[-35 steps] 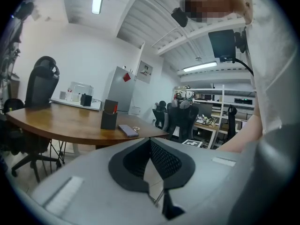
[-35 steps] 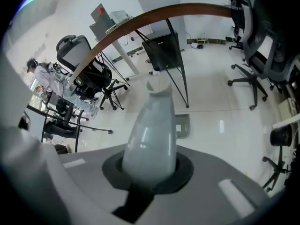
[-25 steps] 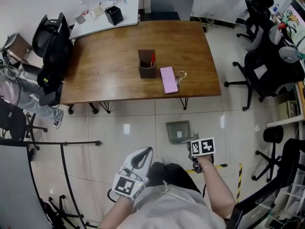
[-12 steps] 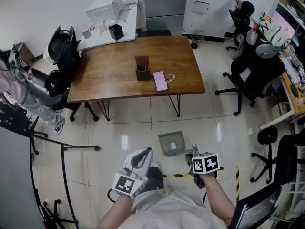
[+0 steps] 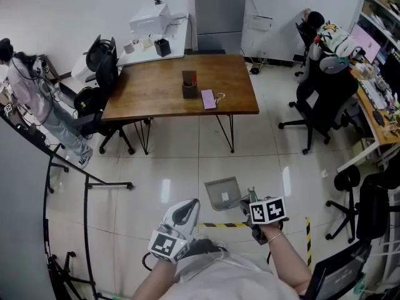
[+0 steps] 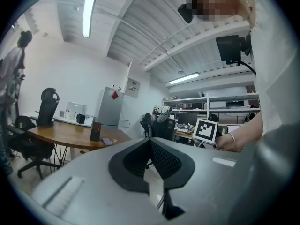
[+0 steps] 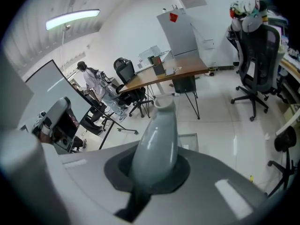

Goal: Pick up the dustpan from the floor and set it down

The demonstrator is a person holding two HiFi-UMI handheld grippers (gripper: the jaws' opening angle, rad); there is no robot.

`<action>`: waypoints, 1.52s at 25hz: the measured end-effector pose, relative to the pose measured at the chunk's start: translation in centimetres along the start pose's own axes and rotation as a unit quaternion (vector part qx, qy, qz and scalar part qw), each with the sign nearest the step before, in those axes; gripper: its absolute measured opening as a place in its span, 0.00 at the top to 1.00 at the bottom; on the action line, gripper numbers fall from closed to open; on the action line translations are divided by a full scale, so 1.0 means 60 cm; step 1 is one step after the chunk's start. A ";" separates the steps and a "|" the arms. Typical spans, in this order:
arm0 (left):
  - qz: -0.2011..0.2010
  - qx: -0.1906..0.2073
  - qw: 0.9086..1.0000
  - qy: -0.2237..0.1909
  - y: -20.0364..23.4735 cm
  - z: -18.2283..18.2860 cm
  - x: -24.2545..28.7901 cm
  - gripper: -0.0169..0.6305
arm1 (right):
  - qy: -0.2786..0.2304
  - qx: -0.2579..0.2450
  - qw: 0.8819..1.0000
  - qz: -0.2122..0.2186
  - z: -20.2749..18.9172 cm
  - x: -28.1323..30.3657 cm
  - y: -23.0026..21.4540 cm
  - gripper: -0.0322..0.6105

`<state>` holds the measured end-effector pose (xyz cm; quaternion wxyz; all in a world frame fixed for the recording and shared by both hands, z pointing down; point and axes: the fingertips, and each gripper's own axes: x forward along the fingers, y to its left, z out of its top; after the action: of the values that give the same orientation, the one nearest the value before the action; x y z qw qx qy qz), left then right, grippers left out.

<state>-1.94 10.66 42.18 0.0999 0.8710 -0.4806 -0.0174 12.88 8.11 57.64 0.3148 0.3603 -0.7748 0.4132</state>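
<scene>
The right gripper view shows the right tool clamped on the dustpan by its handle. Only the head view shows the pan over the floor, near of the worktop. The left tool is closed and empty.

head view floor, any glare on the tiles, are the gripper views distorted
Head view: two bright glare patches on the floor tiles. Both gripper views: strong fisheye bend, dark corners. Right gripper view: the dustpan handle looms large with a glossy streak.
</scene>
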 end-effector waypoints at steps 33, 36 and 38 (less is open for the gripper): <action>0.035 0.010 0.999 -0.025 0.046 0.020 0.010 0.95 | -0.002 -0.013 1.000 0.019 0.012 0.015 0.014 0.95; 0.044 0.002 0.999 -0.017 0.067 0.012 0.030 0.95 | 0.012 -0.014 1.000 0.014 0.029 0.035 -0.005 0.95; 0.046 -0.001 0.999 -0.010 0.094 0.007 0.046 0.95 | 0.020 -0.009 1.000 0.012 0.048 0.054 -0.014 0.95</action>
<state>-5.22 5.34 43.01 0.0969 0.8479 -0.5208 -0.0225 11.29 4.33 59.21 0.3282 0.3396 -0.7765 0.4171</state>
